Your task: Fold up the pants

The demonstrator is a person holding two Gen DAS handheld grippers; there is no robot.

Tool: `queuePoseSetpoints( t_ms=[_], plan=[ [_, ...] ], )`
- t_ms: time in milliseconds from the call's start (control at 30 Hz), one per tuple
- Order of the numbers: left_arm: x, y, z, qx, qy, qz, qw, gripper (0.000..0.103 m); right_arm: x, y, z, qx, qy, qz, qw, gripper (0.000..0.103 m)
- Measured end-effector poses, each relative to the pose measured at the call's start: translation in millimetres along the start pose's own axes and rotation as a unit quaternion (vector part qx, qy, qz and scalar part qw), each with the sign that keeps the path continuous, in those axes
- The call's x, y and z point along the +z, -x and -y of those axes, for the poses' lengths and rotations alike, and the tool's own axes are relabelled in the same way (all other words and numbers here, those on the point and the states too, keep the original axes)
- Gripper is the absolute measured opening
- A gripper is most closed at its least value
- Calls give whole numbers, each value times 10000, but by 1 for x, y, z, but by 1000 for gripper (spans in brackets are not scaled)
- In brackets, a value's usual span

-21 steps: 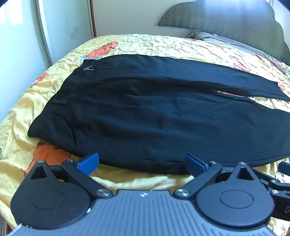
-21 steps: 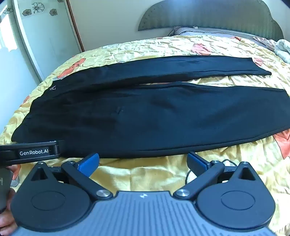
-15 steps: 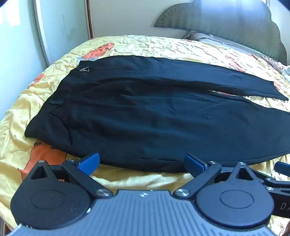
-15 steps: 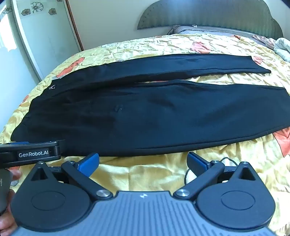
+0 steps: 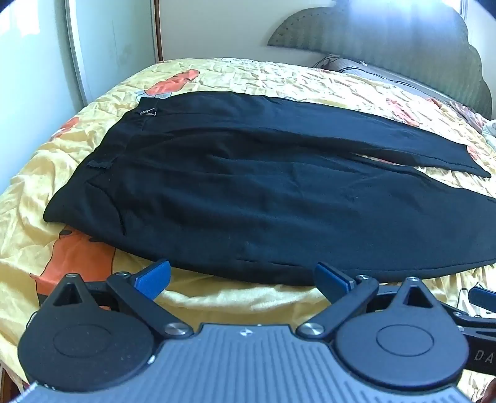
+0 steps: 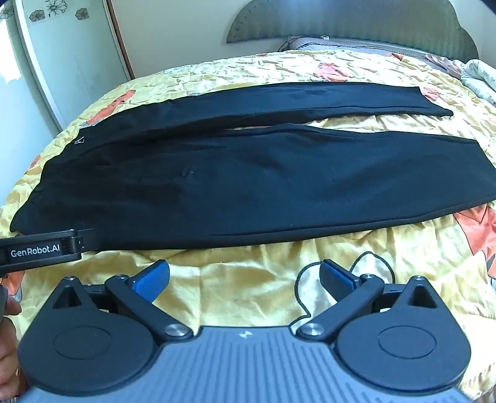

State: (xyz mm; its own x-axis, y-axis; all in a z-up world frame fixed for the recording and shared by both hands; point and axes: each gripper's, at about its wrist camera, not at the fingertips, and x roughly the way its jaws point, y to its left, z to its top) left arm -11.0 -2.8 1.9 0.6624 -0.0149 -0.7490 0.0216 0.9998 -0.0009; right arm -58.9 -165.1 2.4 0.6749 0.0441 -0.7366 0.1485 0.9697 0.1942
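Note:
Black pants [image 5: 263, 198] lie flat on the yellow bedspread [image 5: 235, 297], waistband to the left, both legs stretched to the right; they also show in the right wrist view [image 6: 248, 186]. My left gripper [image 5: 241, 277] is open and empty, its blue pads just short of the pants' near edge by the hip. My right gripper [image 6: 243, 276] is open and empty, over bare bedspread a little before the near leg's edge. The left gripper's body [image 6: 40, 249] shows at the left of the right wrist view.
The bed's grey headboard [image 6: 341, 21] and a pillow [image 6: 341, 45] are at the far side. A white wardrobe door [image 6: 77, 55] stands at the far left. A crumpled cloth [image 6: 479, 74] lies at the far right.
Both grippers have drifted slightly, the left view shifting so the pants sit a little further left and lower. Both stay open and the pants have not moved.

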Motion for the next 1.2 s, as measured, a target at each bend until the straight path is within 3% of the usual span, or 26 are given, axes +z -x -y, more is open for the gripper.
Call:
queuePoseSetpoints(
  t_ms=[200, 400, 767, 1200],
  plan=[
    [-3, 1, -2, -49, 45, -20, 10000, 100, 0, 2, -2, 13, 101, 48, 9999, 103],
    [-3, 4, 2, 150, -116, 81, 9998, 100, 0, 3, -3, -5, 150, 52, 9999, 103],
    [-4, 4, 2, -99, -140, -26, 9998, 100, 1, 3, -1, 25, 83, 29, 10000, 103],
    [-4, 5, 3, -66, -161, -2, 9998, 100, 0, 7, -5, 3, 199, 125, 9997, 103]
  ],
)
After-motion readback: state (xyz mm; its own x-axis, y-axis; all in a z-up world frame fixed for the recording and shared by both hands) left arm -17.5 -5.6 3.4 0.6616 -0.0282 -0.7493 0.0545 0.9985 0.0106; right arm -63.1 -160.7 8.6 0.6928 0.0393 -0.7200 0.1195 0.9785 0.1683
